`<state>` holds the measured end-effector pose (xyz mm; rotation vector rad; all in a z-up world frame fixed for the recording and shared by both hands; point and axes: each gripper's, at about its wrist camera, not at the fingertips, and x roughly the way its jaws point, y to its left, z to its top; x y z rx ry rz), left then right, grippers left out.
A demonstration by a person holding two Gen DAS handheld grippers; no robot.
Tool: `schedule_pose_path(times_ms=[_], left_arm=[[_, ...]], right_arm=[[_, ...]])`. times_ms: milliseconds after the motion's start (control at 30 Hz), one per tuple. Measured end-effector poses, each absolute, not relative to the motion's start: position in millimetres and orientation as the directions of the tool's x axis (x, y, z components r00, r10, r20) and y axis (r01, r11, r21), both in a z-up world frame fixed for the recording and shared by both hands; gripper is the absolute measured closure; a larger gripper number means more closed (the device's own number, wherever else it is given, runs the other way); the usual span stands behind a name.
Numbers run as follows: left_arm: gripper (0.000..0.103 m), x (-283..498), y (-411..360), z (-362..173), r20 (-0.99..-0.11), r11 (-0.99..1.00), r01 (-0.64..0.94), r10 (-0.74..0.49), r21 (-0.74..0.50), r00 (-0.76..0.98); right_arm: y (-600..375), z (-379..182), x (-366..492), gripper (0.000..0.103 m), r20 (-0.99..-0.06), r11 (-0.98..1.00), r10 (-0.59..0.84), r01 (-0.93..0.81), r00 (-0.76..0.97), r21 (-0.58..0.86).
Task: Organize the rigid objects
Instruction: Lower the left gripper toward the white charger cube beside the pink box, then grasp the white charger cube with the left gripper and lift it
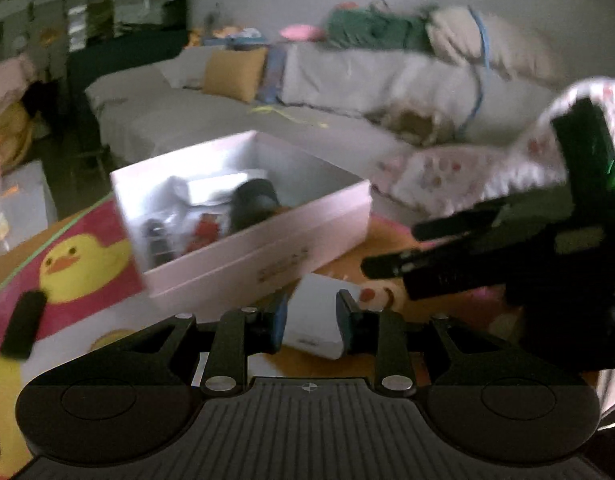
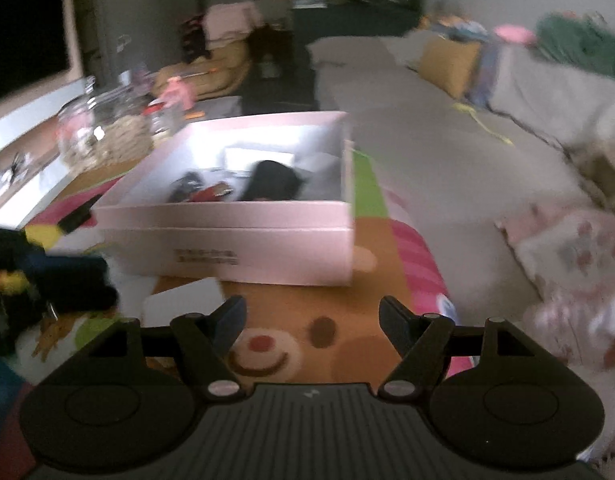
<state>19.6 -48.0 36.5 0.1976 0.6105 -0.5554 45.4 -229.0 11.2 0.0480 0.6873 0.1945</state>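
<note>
Behind everything runs a long grey sofa (image 2: 447, 152) with a mustard cushion (image 1: 233, 74). Before it lies a cartoon play mat (image 2: 319, 320) printed with a bear face and a yellow duck. On the mat sits an open pink box (image 2: 267, 240) holding a dark cylinder (image 1: 253, 204), a red item (image 1: 205, 232) and white pieces, all blurred. A small white box (image 1: 313, 326) rests on the mat just in front of the pink box. The left hand-held gripper (image 1: 311, 320) has its jaws set narrowly around this white box; contact is unclear. The right hand-held gripper (image 2: 311, 318) is spread wide, holding nothing.
</note>
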Motion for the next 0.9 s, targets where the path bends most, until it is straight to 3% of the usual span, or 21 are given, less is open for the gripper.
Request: schedule_pose_path(times_ms=[233,500,633,733,900], left_arm=[[0.070,29.1,-77.1,20.2,-0.628,0.814,0.576,-0.412,0.072,0.660],[0.039,26.6,-82.9,17.8,-0.639,0.785,0.617,-0.445,0.059,0.628],[0.039,27.7,-81.5,21.9,-0.635,0.790,0.612,-0.449,0.048,0.629],[0.041,29.0,-81.4,23.5,-0.599,0.818,0.559,-0.382,0.136,0.704],[0.041,43.4,-80.3,12.8,-0.669,0.814,0.570,-0.360,0.116,0.650]], right_arm=[[-248.1,2.6,45.1,0.029,-0.626,0.981,0.185,-0.105,0.758,0.163],[-250.7,-1.1,45.7,0.029,-0.622,0.976,0.205,-0.111,0.756,0.186],[-251.1,-0.8,45.6,0.029,-0.620,0.975,0.208,-0.111,0.757,0.191],[-250.8,-0.8,45.8,0.029,-0.620,0.975,0.209,-0.112,0.756,0.192],[-250.8,-0.6,45.2,0.028,-0.620,0.975,0.210,-0.113,0.756,0.192]])
